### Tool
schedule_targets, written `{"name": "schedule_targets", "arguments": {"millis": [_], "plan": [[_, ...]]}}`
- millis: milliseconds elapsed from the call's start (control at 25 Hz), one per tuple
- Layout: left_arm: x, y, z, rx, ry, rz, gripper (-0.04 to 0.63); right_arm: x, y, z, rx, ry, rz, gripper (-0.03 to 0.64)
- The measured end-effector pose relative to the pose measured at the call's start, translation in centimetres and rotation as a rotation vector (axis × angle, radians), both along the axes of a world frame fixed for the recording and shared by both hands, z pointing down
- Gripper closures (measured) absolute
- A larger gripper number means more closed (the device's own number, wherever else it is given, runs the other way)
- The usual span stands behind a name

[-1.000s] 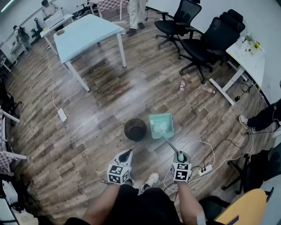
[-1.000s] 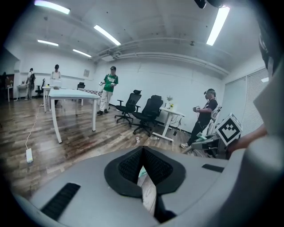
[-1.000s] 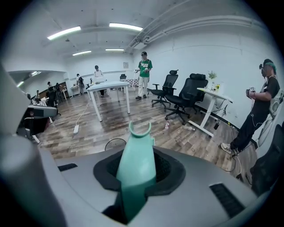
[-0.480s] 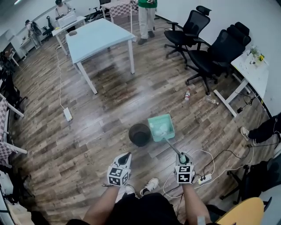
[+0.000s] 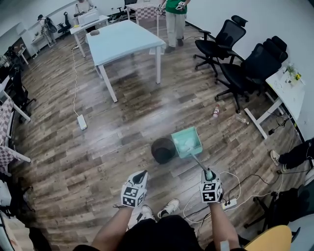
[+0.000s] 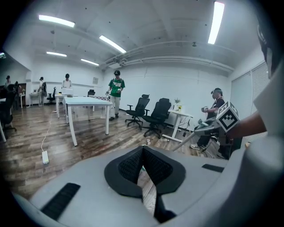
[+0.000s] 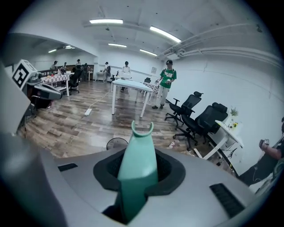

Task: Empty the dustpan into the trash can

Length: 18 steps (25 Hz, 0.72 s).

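A teal dustpan (image 5: 187, 142) with pale litter in it hangs over the wood floor, its left edge against the rim of the dark round trash can (image 5: 162, 150). A thin shaft runs back from the pan to my right gripper (image 5: 209, 173), which is shut on the teal handle (image 7: 137, 164). Beyond that handle the trash can (image 7: 116, 143) shows in the right gripper view. My left gripper (image 5: 141, 175) hovers nearer me, left of the can, shut with nothing between its pads (image 6: 133, 165). The right gripper (image 6: 224, 119) shows at the right edge of the left gripper view.
A white table (image 5: 125, 39) stands far ahead, with a person in a green shirt (image 5: 175, 14) beyond it. Black office chairs (image 5: 255, 63) and a white desk (image 5: 287, 88) line the right. Bottles (image 5: 216, 112) lie on the floor; cables and a power strip (image 5: 228, 203) lie by my feet.
The dustpan has risen slightly and closed the gap to the trash can, now meeting its rim. The left gripper has shifted along with my body.
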<state>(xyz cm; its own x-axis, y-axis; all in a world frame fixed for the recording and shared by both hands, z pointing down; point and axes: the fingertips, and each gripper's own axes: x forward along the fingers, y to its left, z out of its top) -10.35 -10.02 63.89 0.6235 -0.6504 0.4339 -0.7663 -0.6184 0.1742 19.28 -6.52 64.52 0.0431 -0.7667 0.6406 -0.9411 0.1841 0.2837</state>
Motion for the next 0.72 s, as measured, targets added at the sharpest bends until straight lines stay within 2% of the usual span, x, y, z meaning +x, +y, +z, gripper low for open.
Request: {"name": "schedule_targets", "arguments": {"millis": [280, 720], "plan": [[-1.5, 0.7, 0.1, 0.004, 0.016, 0.000, 0.583, -2.2, -1.0, -1.1, 0.003, 0.141, -0.126, 0.518], [-2.4, 1.0, 0.1, 0.006, 0.030, 0.000, 0.583, -4.6, -1.6, -2.1, 0.000, 0.253, -0.263, 0.518]]}}
